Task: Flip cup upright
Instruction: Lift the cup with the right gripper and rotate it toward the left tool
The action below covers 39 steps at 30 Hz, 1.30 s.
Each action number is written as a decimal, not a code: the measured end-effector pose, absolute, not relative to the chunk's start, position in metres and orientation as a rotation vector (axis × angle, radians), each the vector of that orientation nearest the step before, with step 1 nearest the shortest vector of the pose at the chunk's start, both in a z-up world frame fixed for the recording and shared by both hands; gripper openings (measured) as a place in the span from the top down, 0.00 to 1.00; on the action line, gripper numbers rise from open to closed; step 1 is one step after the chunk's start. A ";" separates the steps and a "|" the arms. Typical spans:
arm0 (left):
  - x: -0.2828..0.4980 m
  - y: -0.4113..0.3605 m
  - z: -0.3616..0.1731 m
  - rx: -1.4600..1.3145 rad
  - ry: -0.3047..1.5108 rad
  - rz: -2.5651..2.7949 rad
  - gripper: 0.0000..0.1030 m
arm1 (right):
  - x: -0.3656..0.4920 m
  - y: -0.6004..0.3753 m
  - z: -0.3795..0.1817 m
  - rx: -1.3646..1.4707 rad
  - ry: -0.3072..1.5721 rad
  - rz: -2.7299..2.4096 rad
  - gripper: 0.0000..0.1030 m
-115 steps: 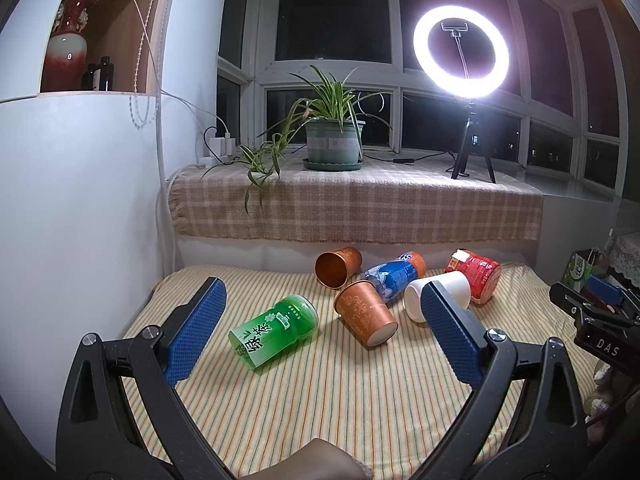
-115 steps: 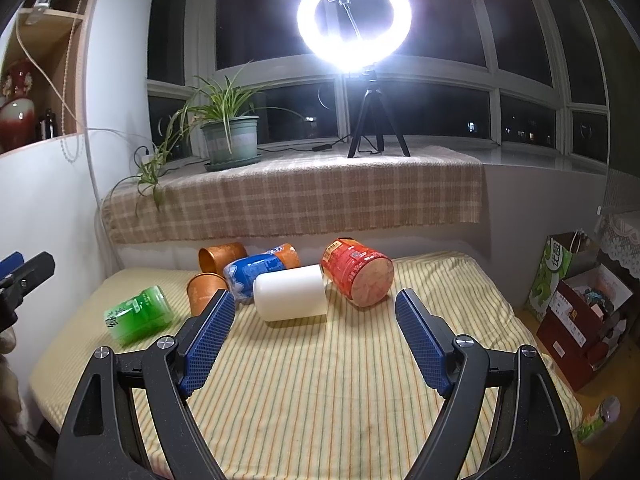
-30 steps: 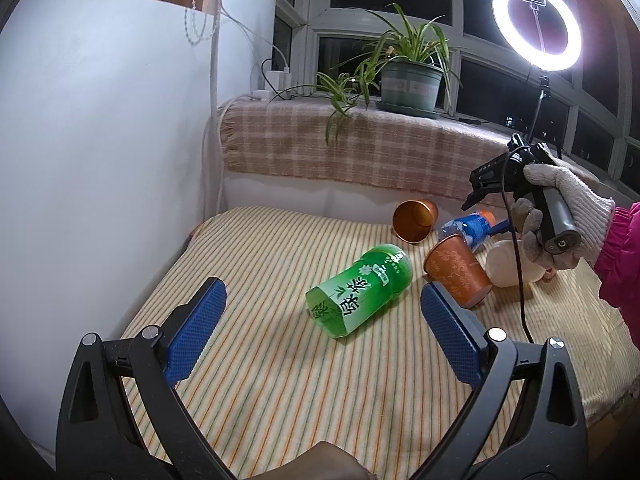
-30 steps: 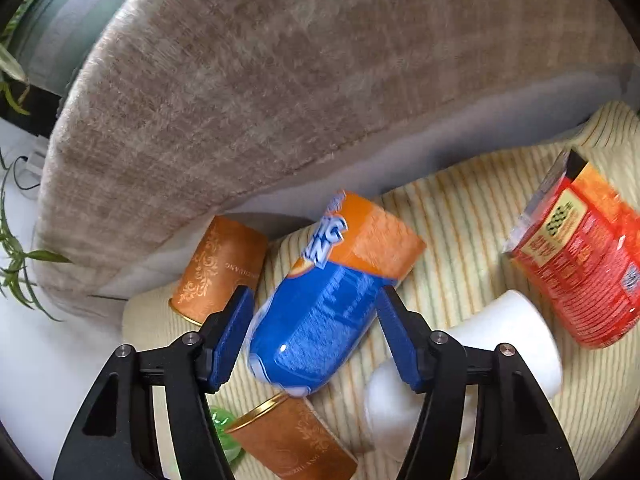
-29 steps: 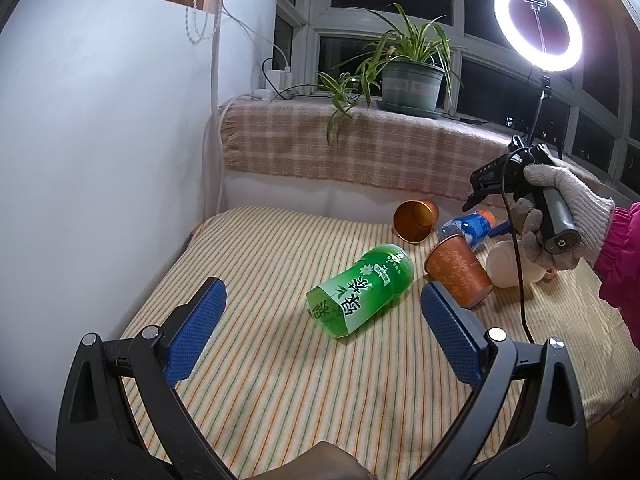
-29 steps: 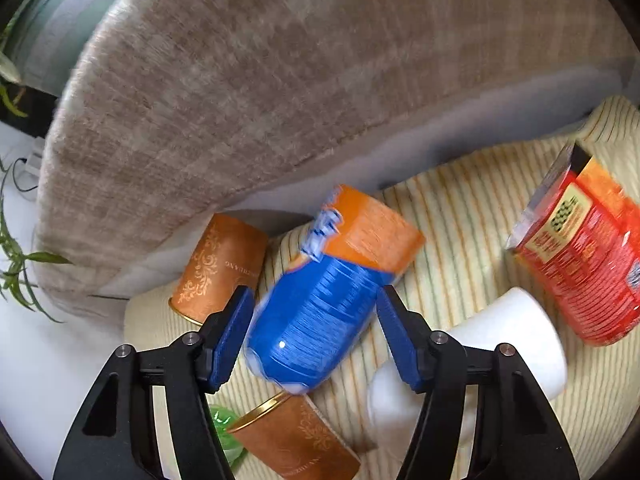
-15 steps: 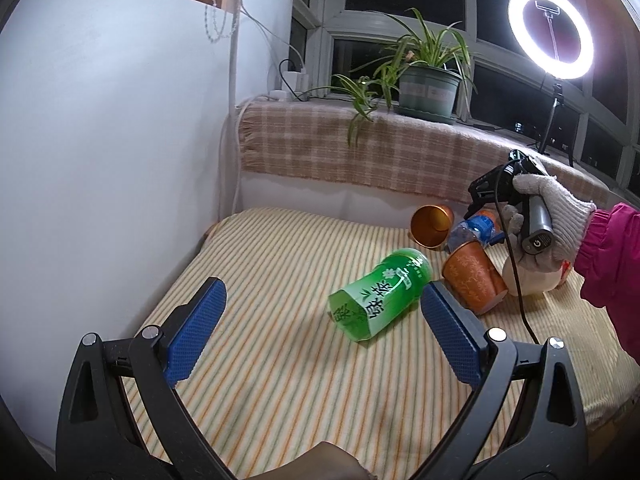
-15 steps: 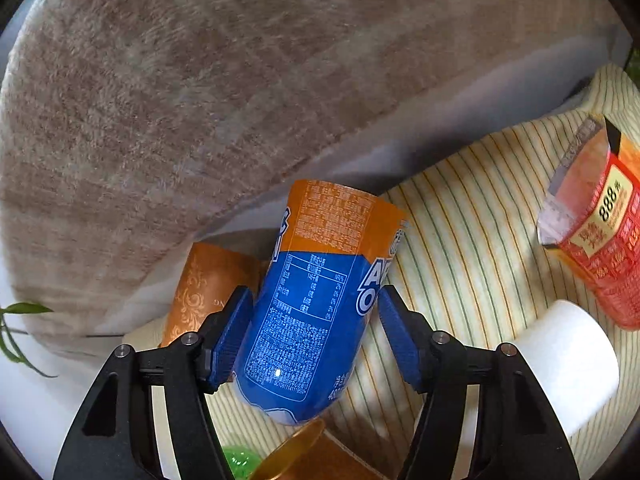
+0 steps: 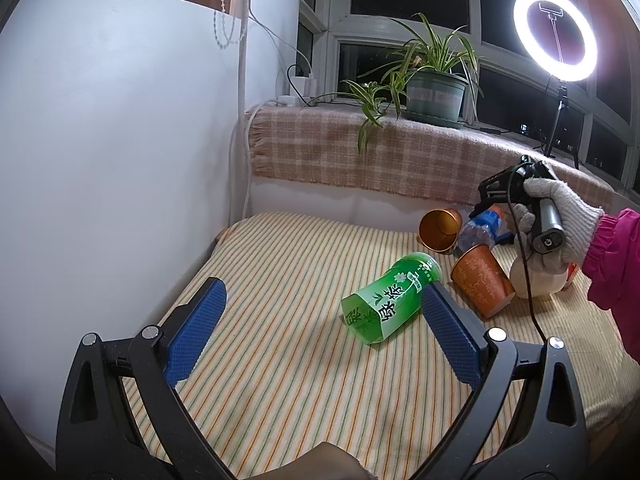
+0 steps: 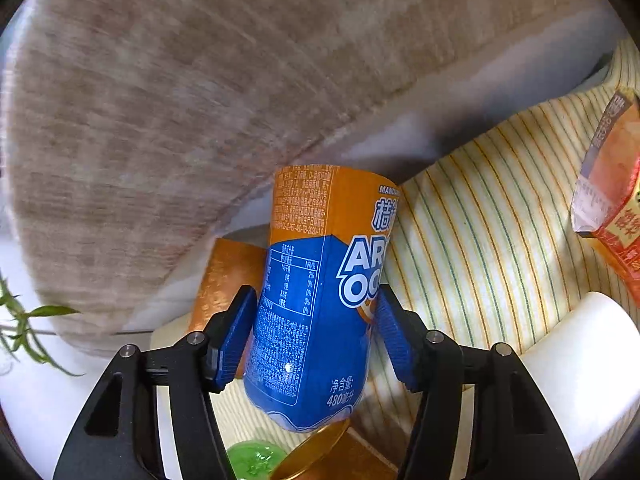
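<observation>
My right gripper [image 10: 316,332] is shut on the blue and orange cup [image 10: 316,300], its pads pressing both sides, and the cup tilts up off the striped mat [image 10: 480,208]. In the left wrist view the same cup [image 9: 482,228] sits in the right gripper [image 9: 496,216], held by a gloved hand. My left gripper [image 9: 320,336] is open and empty above the mat, near a green cup [image 9: 390,298] lying on its side.
Two copper cups [image 9: 482,286] [image 9: 440,230], a white cup [image 10: 580,368] and a red cup [image 10: 612,208] lie on their sides. A checked-cloth ledge [image 9: 380,152] with a plant [image 9: 432,80] and ring light [image 9: 554,34] runs behind. A white wall stands left.
My right gripper has closed on the blue and orange cup and turned it more upright. The left gripper has drifted left, so the cups sit further right in its view.
</observation>
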<state>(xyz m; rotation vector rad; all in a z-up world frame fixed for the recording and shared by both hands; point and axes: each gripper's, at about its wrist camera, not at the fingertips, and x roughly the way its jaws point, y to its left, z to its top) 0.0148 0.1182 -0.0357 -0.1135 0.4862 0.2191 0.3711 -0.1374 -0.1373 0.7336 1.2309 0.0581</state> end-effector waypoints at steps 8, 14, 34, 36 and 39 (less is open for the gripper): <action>0.008 0.109 -0.028 -0.104 0.477 0.195 0.03 | 0.342 -0.162 -0.092 0.745 1.165 0.169 0.42; 0.008 0.098 -0.024 -0.108 0.508 0.155 0.03 | 0.309 -0.175 -0.065 0.684 1.129 0.285 0.42; 0.034 0.068 -0.043 -0.306 0.739 -0.143 0.05 | 0.158 -0.185 -0.094 0.332 1.280 0.601 0.42; 0.035 0.066 -0.046 -0.327 0.762 -0.160 0.05 | 0.152 -0.185 -0.107 0.327 1.311 0.608 0.42; 0.037 0.065 -0.051 -0.347 0.783 -0.165 0.05 | 0.143 -0.183 -0.119 0.321 1.343 0.615 0.42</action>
